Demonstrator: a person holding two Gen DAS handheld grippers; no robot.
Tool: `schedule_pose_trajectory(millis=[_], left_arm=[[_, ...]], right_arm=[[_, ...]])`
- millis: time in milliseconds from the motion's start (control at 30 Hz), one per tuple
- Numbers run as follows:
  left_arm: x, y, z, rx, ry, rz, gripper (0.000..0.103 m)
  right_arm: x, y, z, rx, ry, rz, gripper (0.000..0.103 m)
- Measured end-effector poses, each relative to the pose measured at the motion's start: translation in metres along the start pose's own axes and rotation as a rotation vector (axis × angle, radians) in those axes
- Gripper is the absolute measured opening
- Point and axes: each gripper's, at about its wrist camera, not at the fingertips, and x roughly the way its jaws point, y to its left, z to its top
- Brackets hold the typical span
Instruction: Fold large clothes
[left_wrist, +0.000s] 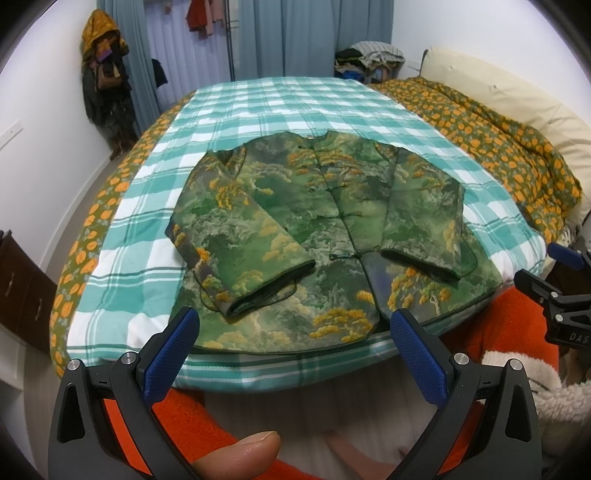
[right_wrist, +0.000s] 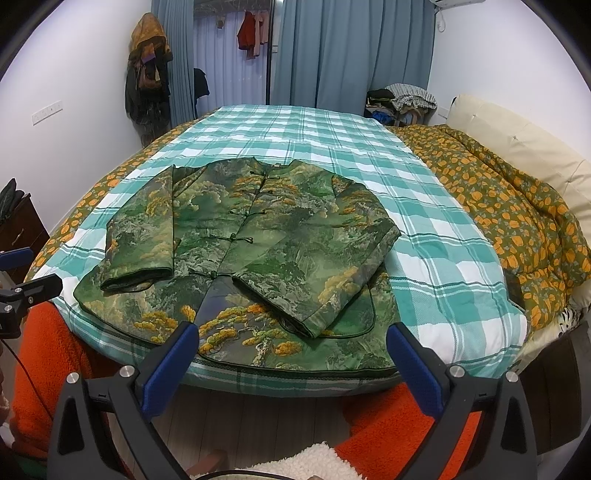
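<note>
A green jacket (left_wrist: 325, 229) (right_wrist: 251, 258) with yellow tree print and knot buttons lies front up on the teal checked bedspread (left_wrist: 280, 103) (right_wrist: 317, 133). Both sleeves are folded inward over its front, and its hem reaches the near edge of the bed. My left gripper (left_wrist: 295, 325) hovers open just before the hem, holding nothing. In the right wrist view, my right gripper (right_wrist: 291, 341) is also open and empty, over the hem's right part. The right gripper's frame (left_wrist: 554, 295) shows at the right edge of the left wrist view.
An orange-flowered quilt (left_wrist: 509, 147) (right_wrist: 517, 214) is bunched along the right side of the bed by a cream headboard (right_wrist: 517, 147). A dark dresser (left_wrist: 22, 280) stands left. Clothes hang on the far wall (right_wrist: 147, 74). The person's orange fleece sleeves (right_wrist: 388, 424) sit below the grippers.
</note>
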Motion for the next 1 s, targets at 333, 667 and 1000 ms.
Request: schedule_pose_trajectory(millis=[333,667,1000], left_arm=[[0.0003,0.0007,0.0002,0.0,0.001,-0.001,0.103],[0.0003,0.0007,0.0001,0.0,0.002,-0.001,0.103],[0.0004,0.0012,0.0,0.0,0.002,-0.002,0.103]], right_arm=[[0.0009,0.0003,-0.0005,0.002,0.004,0.002,0.103],[0.0021,-0.0002,-0.0008,0.001,0.004,0.001,0.103],[0.0032,-0.0002,-0.0007,0.001,0.006,0.002,0.103]])
